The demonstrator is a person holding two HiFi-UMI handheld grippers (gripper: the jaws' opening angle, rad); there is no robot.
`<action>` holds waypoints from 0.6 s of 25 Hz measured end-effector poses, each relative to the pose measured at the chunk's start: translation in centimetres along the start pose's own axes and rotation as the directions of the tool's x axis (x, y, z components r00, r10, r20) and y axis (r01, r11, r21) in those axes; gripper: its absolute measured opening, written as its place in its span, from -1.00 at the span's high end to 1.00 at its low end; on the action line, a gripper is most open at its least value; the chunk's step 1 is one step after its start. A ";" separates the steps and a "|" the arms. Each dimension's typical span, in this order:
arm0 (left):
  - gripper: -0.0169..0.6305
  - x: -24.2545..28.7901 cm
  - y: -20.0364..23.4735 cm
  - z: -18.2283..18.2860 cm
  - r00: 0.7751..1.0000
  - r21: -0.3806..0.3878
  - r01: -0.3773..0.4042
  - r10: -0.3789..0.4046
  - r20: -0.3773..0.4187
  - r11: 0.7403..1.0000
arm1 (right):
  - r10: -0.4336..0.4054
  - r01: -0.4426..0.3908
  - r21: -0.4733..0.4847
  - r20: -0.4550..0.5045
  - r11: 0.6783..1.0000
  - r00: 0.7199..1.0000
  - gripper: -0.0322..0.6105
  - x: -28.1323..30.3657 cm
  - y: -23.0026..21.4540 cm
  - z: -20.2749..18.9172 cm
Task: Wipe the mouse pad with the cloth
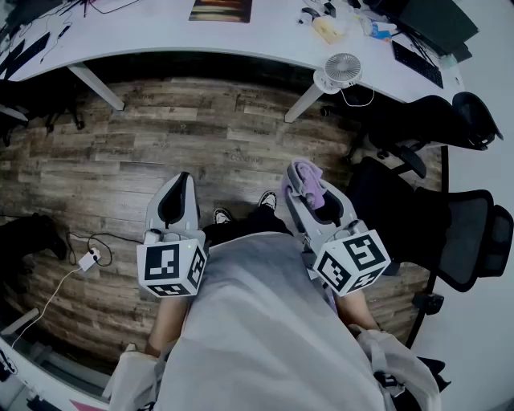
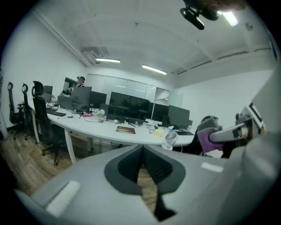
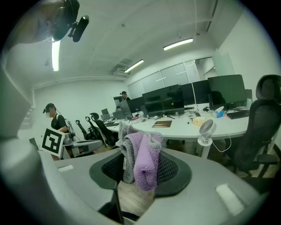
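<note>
The mouse pad (image 1: 221, 10), a dark rectangle with colourful print, lies on the white desk (image 1: 161, 32) far ahead; it also shows in the left gripper view (image 2: 125, 129) and the right gripper view (image 3: 162, 124). My right gripper (image 1: 299, 178) is shut on a purple and grey cloth (image 1: 312, 183), which bunches up between the jaws (image 3: 142, 160). My left gripper (image 1: 178, 186) is shut with nothing in it (image 2: 142, 151). Both grippers are held close to my body over the wooden floor, well short of the desk.
A small white fan (image 1: 341, 71) stands at the desk's near edge, its cord hanging. Black office chairs (image 1: 470, 233) crowd the right side. A keyboard (image 1: 418, 64) and clutter lie on the desk's right end. A cable and plug (image 1: 87, 258) lie on the floor at left.
</note>
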State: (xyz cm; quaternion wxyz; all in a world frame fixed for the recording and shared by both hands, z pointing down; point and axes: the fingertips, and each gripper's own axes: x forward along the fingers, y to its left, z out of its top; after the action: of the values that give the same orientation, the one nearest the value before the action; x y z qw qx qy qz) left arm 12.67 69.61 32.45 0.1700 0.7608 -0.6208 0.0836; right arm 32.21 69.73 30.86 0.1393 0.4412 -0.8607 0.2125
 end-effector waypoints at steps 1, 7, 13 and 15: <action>0.95 -0.1 0.3 0.0 1.000 0.000 -0.001 0.001 -0.002 1.000 | 0.002 -0.002 0.002 0.000 1.000 1.000 0.36 0.2 0.3 0.0; 0.95 -0.4 3.5 0.4 0.995 -0.012 -0.097 0.097 0.012 0.995 | -0.012 0.012 0.027 0.003 1.000 1.000 0.36 1.7 1.2 -0.1; 0.95 1.8 4.8 0.7 0.994 -0.033 -0.113 0.112 -0.003 0.993 | -0.026 0.021 0.118 0.034 0.993 0.999 0.36 4.1 -0.3 1.0; 0.95 2.8 5.4 1.4 0.991 -0.036 -0.132 0.132 0.005 0.991 | -0.005 -0.003 0.149 0.049 0.989 0.999 0.36 5.2 -0.6 1.8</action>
State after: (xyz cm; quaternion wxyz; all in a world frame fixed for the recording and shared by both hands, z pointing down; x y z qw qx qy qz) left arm 7.89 65.64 32.96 0.1754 0.7151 -0.6719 0.0806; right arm 29.62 64.89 31.66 0.0851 0.4559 -0.8453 0.2652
